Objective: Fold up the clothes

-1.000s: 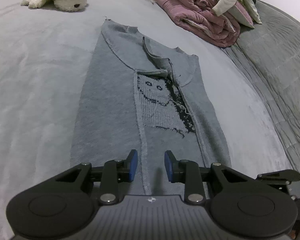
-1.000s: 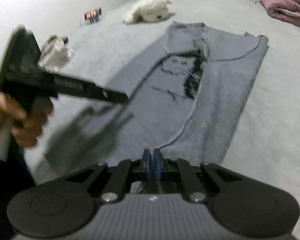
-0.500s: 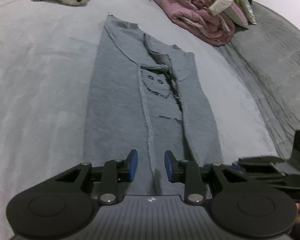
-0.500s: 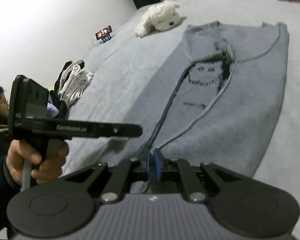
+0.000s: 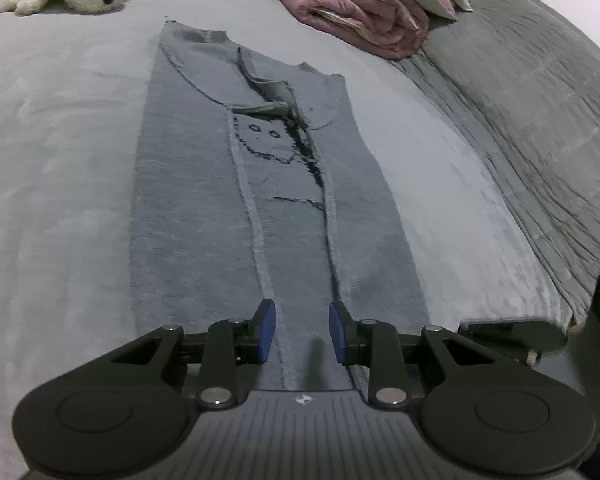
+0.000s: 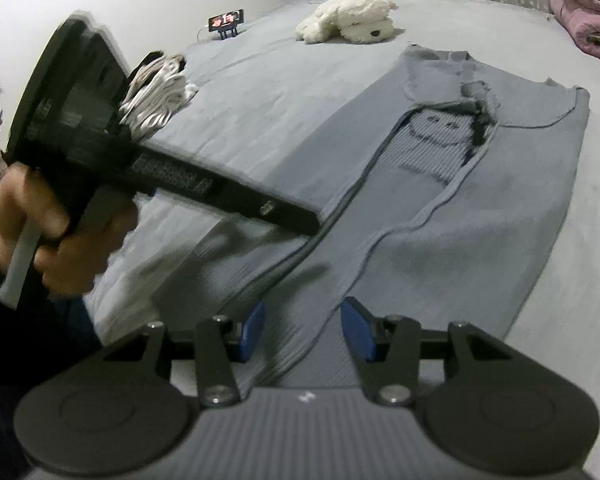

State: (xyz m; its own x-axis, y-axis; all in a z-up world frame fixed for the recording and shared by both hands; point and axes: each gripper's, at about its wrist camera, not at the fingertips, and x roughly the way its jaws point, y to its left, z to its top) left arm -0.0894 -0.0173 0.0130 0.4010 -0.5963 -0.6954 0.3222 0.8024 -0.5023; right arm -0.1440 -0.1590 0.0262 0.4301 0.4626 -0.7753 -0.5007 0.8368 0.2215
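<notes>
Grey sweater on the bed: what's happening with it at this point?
A person with a gripper in each hand is folding the grey sweater, which lies flat on the bed with both sides turned in toward the middle. The left gripper hovers open over the hem, holding nothing. The right gripper is opening, with sweater fabric beneath it but not pinched. A plush toy lies beyond.

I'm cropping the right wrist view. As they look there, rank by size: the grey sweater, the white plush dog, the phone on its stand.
1. Grey sweater, by far the largest.
2. White plush dog.
3. Phone, smallest.
Dog and phone lie farther from the camera, so they look smaller than they are.
</notes>
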